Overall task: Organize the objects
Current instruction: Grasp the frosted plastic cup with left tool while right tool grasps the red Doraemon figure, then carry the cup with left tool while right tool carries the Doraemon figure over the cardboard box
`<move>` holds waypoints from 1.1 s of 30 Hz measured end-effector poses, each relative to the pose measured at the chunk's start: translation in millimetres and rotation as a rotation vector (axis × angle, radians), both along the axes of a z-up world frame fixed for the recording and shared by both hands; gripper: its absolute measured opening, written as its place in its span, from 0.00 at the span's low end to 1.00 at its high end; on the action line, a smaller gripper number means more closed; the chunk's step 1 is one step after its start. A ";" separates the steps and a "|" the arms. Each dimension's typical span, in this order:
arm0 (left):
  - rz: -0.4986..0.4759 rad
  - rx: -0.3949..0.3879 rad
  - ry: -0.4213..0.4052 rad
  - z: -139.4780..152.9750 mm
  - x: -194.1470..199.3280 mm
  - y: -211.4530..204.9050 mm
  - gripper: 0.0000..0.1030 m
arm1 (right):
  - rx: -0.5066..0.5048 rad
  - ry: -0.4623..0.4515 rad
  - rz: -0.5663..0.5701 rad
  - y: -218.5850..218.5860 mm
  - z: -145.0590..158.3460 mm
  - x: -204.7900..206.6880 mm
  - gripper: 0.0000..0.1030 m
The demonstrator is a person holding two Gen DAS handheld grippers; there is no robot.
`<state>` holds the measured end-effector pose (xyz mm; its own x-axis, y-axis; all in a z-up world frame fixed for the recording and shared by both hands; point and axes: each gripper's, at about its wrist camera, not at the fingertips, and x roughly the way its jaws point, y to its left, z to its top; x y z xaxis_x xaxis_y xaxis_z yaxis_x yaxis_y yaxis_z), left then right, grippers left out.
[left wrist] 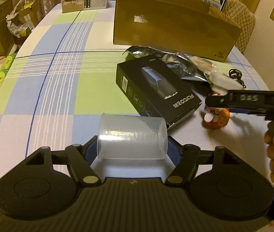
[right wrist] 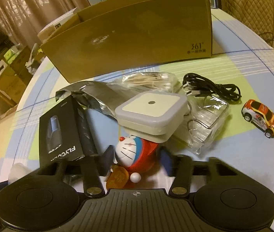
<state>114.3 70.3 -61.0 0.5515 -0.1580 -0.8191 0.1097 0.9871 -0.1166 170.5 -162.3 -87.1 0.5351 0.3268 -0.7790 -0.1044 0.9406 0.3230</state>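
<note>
Between the left gripper's (left wrist: 132, 147) pads lies a clear plastic measuring cup (left wrist: 132, 136), on its side, long axis running across the span from one pad to the other; the pads appear to bear on its two ends, so I judge it gripped. It is held just above the checked surface (left wrist: 45, 81), near the front edge.

To its right, the right gripper (right wrist: 137, 157) stands with its fingers either side of a blue-and-red cat figurine (right wrist: 132, 154), which lies tipped over directly ahead of it. The jaws are partly closed, but whether the pads already press on the figurine cannot be told. A gold coin piece (right wrist: 117, 177) and a small white ball (right wrist: 136, 177) lie touching or just beside it.

A white square plug-in light (right wrist: 152, 114) rests partly on top of the figurine and is, in my judgement, the main obstruction to lifting it. A black product box (right wrist: 63, 135) stands just to the left; a clear plastic packet (right wrist: 208, 123), black cable (right wrist: 210, 90) and foil bag (right wrist: 96, 94) lie behind. A toy car (right wrist: 260, 118) sits well apart at right.

Behind all stands the open cardboard box (right wrist: 137, 38), the likely destination; both grippers face it, the right being nearer.
</note>
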 end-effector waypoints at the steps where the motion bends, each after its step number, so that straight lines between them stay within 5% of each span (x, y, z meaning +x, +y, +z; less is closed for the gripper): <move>1: 0.000 -0.004 -0.002 1.4 0.1 -0.1 0.66 | -0.004 0.000 -0.003 -0.2 0.4 -0.9 0.41; 20: -0.014 -0.032 -0.075 45.0 -26.5 -16.1 0.66 | -0.010 -0.100 0.000 -35.4 62.6 -68.8 0.40; 33: -0.065 -0.028 -0.138 83.4 -27.9 -39.7 0.66 | -0.019 -0.184 0.043 -49.0 103.4 -70.2 0.40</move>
<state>86.4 30.6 22.4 0.6467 -0.2190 -0.7306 0.1900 0.9740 -0.1238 100.3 -211.3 16.4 0.6550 0.3390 -0.6753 -0.2006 0.9396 0.2772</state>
